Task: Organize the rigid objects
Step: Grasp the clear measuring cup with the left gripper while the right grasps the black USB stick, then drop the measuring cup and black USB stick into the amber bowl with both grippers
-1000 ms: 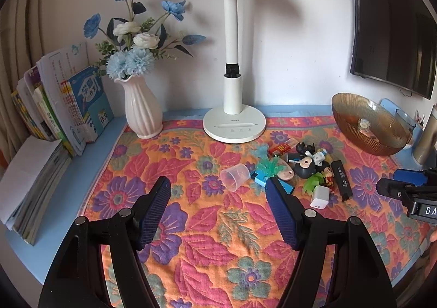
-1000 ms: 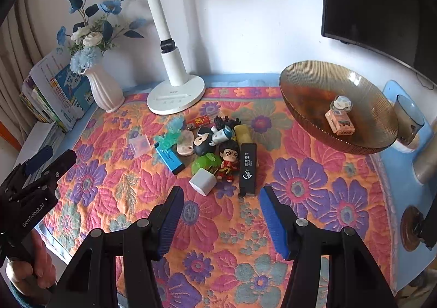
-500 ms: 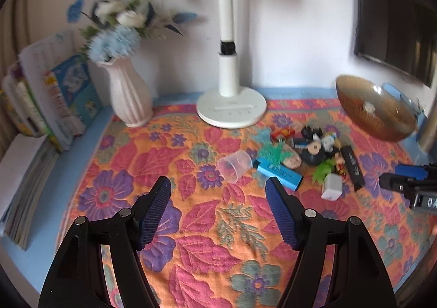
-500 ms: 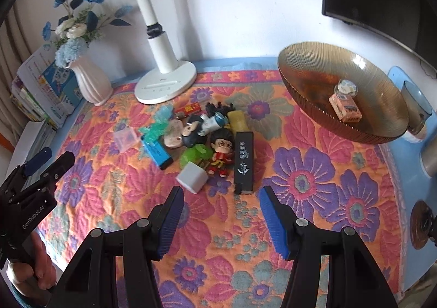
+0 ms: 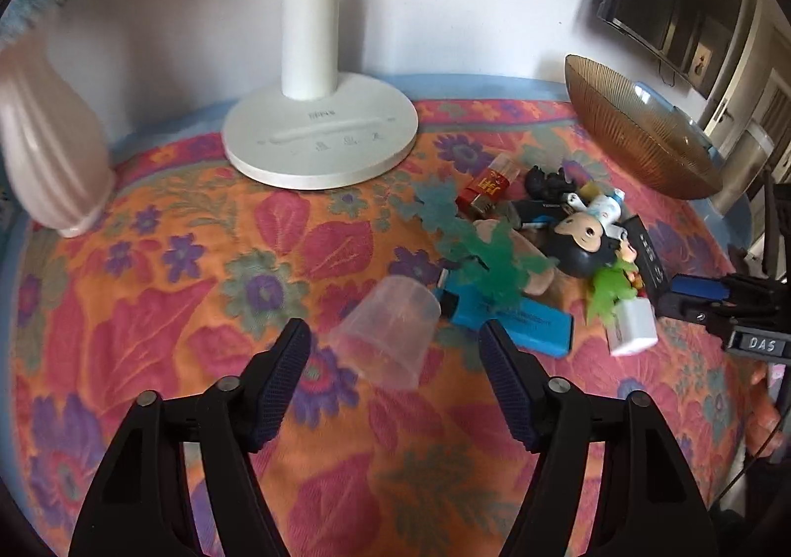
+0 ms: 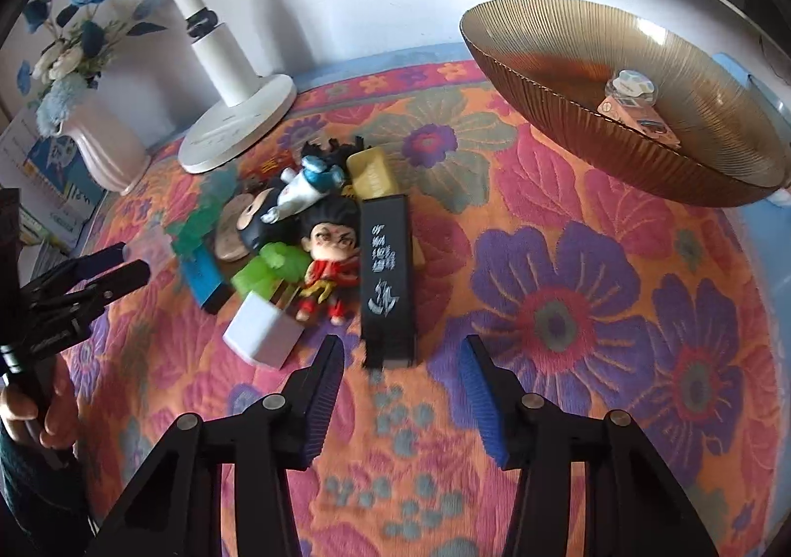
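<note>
A pile of small objects lies on the floral cloth (image 5: 148, 310). A clear plastic cup (image 5: 388, 334) lies on its side just ahead of my left gripper (image 5: 395, 334); the jaws are closing with the cup's rim between the tips, pads not touching it. Behind it lie a blue highlighter (image 5: 514, 320), a green plastic plant (image 5: 489, 260) and a white cube (image 5: 633, 324). My right gripper (image 6: 403, 352) hovers at the near end of a black box with white writing (image 6: 385, 275); its jaws are closing, pads clear of the box. A red-clothed figurine (image 6: 329, 255) lies left of the box.
An amber glass bowl (image 6: 618, 63) at the right holds a small carton and a round item. A white lamp base (image 5: 321, 137) stands at the back, a pink vase (image 5: 44, 151) at the left. Books lean against the far left wall (image 6: 54, 191).
Both grippers have dropped toward the cloth and moved forward. The left has come up to the clear cup, the right to the black box. Both pairs of jaws stand narrower than before.
</note>
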